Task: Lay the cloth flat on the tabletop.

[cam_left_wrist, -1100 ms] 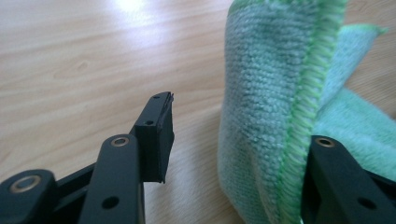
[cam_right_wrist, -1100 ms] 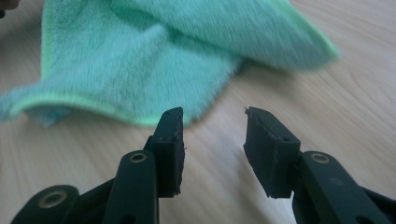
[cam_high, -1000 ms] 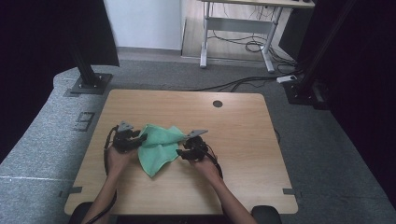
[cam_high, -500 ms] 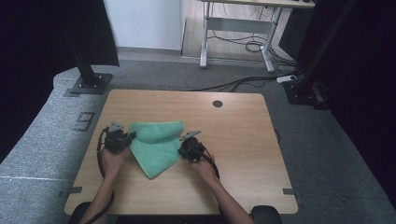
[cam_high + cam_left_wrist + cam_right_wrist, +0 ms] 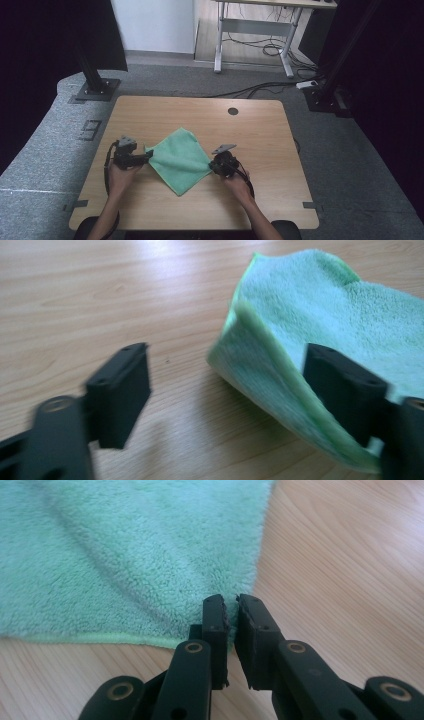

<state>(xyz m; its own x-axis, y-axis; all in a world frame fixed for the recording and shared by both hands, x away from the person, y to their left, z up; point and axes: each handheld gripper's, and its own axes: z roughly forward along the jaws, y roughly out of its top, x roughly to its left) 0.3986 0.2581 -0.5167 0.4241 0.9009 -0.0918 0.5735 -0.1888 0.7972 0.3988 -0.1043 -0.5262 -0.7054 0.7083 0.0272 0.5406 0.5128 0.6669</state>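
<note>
Lying flat on the table (image 5: 150, 115), the green cloth (image 5: 179, 159) sits as a diamond between the two grippers. At its right corner the right gripper (image 5: 216, 165) has its jaws drawn together; in the right gripper view the fingers (image 5: 216, 625) stand almost touching, with only a thin slit between the pads, and the corner of the cloth (image 5: 130, 565) comes in right at their tips, the fabric spreading away beyond them and to the left. Whether a fold is actually pinched in that slit I cannot tell for certain, but the hem meets the pads there.

At the cloth's left corner the left gripper (image 5: 148, 154) has its jaws wide apart, having just been opening. In the left gripper view one finger (image 5: 120, 390) stands over bare wood, clear of the fabric, while the other finger (image 5: 345, 390) is against the raised, curled edge of the cloth (image 5: 320, 315), which lies partly between the two and is not squeezed.
</note>
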